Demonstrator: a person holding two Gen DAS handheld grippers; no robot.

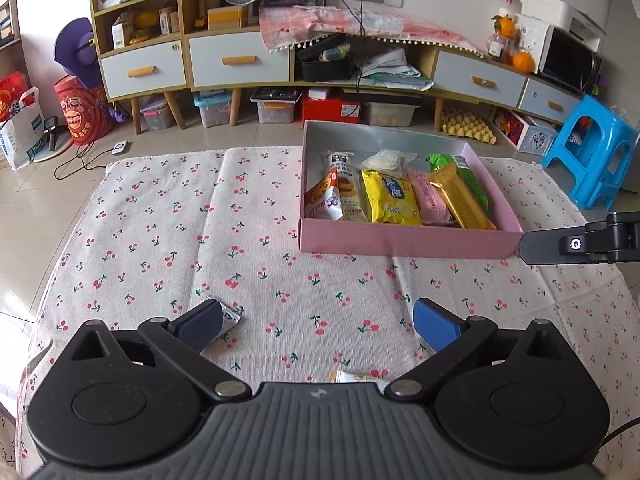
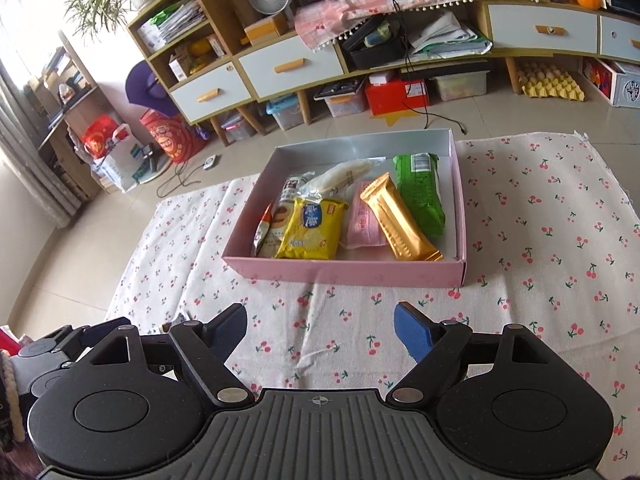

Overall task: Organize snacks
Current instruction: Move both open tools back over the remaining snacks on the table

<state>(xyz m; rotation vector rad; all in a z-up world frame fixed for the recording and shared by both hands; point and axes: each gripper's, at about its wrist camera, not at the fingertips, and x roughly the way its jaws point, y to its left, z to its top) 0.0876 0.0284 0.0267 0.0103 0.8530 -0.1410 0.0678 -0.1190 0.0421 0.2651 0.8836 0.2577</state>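
The left gripper hangs spread wide and empty over the near edge of the cherry-print cloth; a small silver-and-white foil packet lies just beside its left pad, long axis slanting toward the cloth's far edge, nearer this gripper than the right gripper, also wide and empty. One orange-and-white wrapper peeks beneath. Beyond, the pink cardboard box holds seven snacks.

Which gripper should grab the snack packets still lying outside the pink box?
Left. The left gripper hangs open right above the small silver packet and orange packet; the right gripper has only cloth ahead.
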